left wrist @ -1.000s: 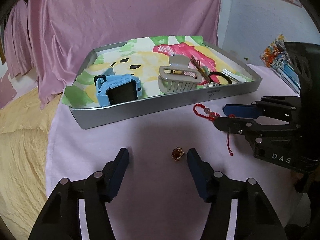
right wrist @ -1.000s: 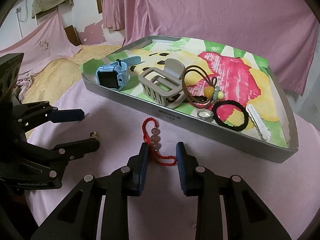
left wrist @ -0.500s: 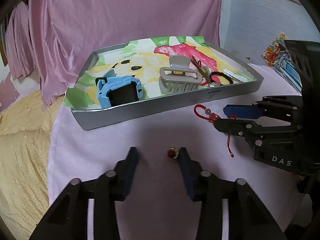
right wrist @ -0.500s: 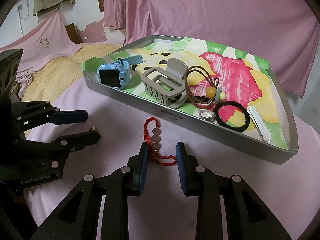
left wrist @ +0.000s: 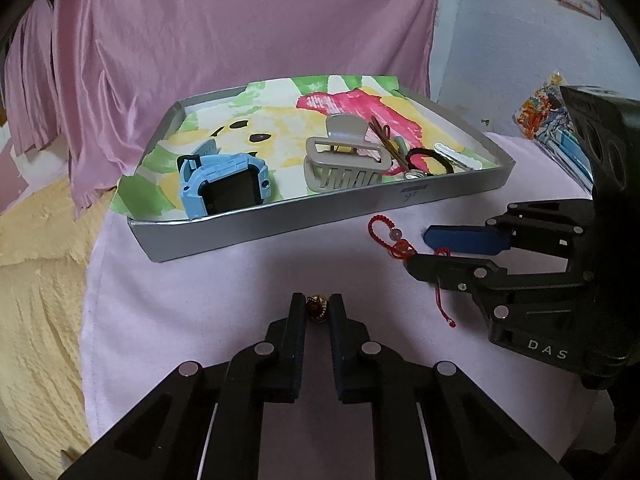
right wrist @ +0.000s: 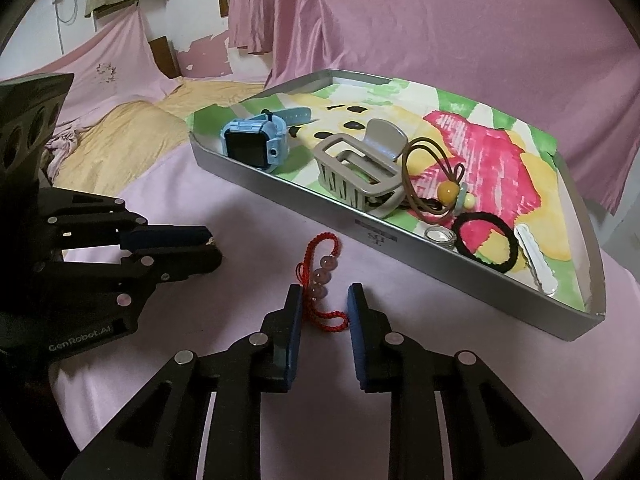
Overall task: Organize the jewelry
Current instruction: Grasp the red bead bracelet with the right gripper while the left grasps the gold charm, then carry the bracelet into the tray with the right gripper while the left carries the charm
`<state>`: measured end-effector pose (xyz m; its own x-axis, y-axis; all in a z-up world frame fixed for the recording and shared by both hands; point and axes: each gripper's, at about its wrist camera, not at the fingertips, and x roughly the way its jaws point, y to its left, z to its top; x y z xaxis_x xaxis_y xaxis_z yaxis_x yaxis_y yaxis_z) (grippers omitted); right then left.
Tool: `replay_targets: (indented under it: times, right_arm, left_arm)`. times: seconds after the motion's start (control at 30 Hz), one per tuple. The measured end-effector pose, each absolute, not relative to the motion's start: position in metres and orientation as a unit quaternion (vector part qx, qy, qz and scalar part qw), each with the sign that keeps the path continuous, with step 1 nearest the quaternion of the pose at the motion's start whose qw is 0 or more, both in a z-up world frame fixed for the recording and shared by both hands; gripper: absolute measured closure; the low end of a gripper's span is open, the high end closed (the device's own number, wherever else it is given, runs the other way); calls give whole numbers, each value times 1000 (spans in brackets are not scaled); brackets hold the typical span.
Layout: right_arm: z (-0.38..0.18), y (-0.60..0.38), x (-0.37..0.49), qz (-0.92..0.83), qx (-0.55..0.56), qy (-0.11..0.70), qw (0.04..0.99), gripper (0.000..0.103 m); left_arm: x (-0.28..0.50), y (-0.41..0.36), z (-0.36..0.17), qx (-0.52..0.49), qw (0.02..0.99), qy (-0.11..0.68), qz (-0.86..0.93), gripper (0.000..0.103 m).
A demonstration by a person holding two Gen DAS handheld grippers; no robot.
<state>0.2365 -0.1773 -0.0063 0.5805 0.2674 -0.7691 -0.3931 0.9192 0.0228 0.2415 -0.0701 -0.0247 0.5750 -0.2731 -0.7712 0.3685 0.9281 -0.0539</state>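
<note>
Left tool [left wrist: 317, 309]: fingers drawn in close on a small gold ring [left wrist: 317, 308] with a dark red stone, one fingertip at each side of it; the ring sits low at the worktop [left wrist: 224, 304]. In the right wrist view this tool [right wrist: 212, 246] comes in from the left, its fingers nearly together with a gold speck between the tips.

Right tool [right wrist: 320, 306]: jaws parted, gripping nothing. It straddles the lower end of the red cord charm [right wrist: 322, 280]; neither finger clearly touches it. In the left wrist view it [left wrist: 414, 250] reaches in from the right.

Charm: red braided cord with three pale pink beads, lying flat on the worktop just in front of the tray [right wrist: 400, 252]. Its loop end points toward the tray; a thin tail [left wrist: 444, 304] runs under the right tool's lower finger.

Tray: grey, shallow, lined with a paper painted green, yellow and pink. It lies on the worktop beyond both tools.

In tray, left to right:
- blue watch [right wrist: 256, 144] with black screen, near the left corner
- beige claw clip [right wrist: 360, 168]
- brown hair tie [right wrist: 436, 184] with yellow and pale beads, against the clip
- silver ring [right wrist: 440, 237] by the front wall
- black hair band [right wrist: 486, 242], just beside that ring
- white hair clip [right wrist: 534, 260], farthest right

Worktop: covered with pale pink cloth.

Background: pink curtain [left wrist: 240, 40]; yellow bedding [left wrist: 40, 260] to the left.
</note>
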Motion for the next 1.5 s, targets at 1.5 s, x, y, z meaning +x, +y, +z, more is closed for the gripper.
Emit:
replay_targets:
  times: [1.5]
  right_arm:
    - [48,-249,244,107,38,289,951,97]
  left_arm:
    - [277,-85,45,-42,939,294,-172,92]
